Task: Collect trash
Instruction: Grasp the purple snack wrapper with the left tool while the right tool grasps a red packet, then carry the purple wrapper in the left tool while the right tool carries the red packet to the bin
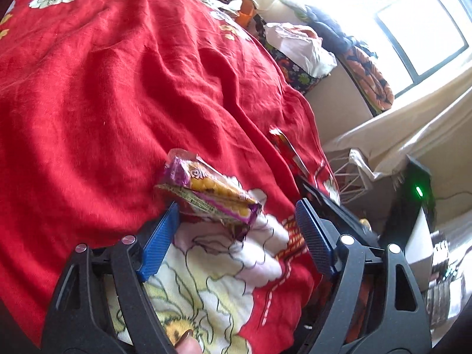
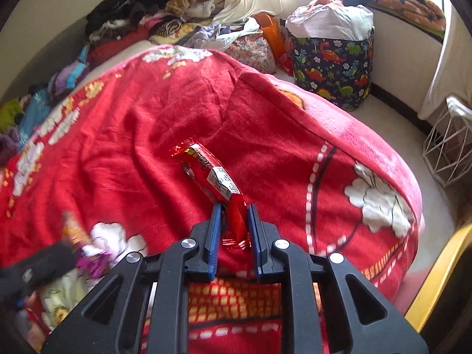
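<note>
Trash: a crinkled red foil snack wrapper (image 2: 216,181) lies on the red floral blanket (image 2: 132,135), and we clamp its near end in the right gripper (image 2: 234,224). We hold the left gripper (image 1: 239,227) wide apart around a purple-and-yellow plastic snack packet (image 1: 206,191), its left pad touching the packet, the right pad clear of it.

Left gripper (image 1: 236,233) spread wide, right gripper (image 2: 234,227) pinched nearly closed, both angled downward

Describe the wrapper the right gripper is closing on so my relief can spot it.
On the red blanket, follow the right gripper: its blue pads pinch the near end of a long shiny red wrapper. Its white label panel distinguishes it from the purple-and-yellow snack packet.
</note>
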Demonstrator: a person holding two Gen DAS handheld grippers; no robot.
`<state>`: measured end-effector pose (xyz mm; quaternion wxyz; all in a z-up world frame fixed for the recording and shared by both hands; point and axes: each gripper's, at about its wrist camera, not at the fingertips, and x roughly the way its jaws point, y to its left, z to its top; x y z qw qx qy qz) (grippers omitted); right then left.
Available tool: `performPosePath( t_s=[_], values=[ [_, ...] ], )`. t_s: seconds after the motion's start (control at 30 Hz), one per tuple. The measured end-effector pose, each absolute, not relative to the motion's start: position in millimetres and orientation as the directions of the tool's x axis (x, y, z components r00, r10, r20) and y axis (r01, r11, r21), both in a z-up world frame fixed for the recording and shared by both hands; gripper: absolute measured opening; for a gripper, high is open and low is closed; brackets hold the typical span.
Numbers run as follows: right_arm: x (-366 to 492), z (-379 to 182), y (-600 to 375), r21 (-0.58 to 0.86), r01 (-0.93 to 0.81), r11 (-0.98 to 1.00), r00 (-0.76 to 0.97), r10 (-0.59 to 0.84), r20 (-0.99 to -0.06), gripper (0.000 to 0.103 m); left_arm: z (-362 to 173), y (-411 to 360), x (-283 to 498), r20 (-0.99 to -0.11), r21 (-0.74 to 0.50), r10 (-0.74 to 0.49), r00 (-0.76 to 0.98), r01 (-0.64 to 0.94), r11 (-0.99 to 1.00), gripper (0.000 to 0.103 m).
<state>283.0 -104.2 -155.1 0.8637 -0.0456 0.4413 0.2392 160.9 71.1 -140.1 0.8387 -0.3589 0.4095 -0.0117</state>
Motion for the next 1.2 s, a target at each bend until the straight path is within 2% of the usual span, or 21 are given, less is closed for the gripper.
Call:
performPosePath(
  t_s=[0.2,0.23,0.27,0.3,0.7,1.2],
  values=[
    [253,-130,-128,0.214,-0.439,0.872,0.529,0.444,-0.724,0.017,-143,77,167,-0.687,-0.605,-0.282,0.669,-0.312,0.733,0.051],
    [248,-127,-131,0.224,-0.438,0.87,0.533,0.452,-0.715,0.017,-143,77,167,-0.689,-0.602,-0.276,0.67,-0.317,0.733,0.043],
    [243,-123,-135,0.237,-0.436,0.868,0.538,0.462,-0.705,0.017,-142,78,168,-0.693,-0.597,-0.27,0.669,-0.322,0.735,0.03],
    [238,-120,-139,0.248,-0.433,0.866,0.544,0.471,-0.695,0.017,-141,78,168,-0.694,-0.596,-0.268,0.669,-0.324,0.734,0.024],
    [206,-93,-193,0.317,-0.348,0.883,0.621,0.47,-0.627,0.017,-97,45,170,-0.626,-0.569,-0.283,0.726,-0.177,0.803,0.021],
    [182,-80,-257,0.324,-0.239,0.915,0.698,0.394,-0.598,0.017,-63,-8,167,-0.571,-0.538,-0.337,0.749,-0.031,0.842,0.021]
  ],
)
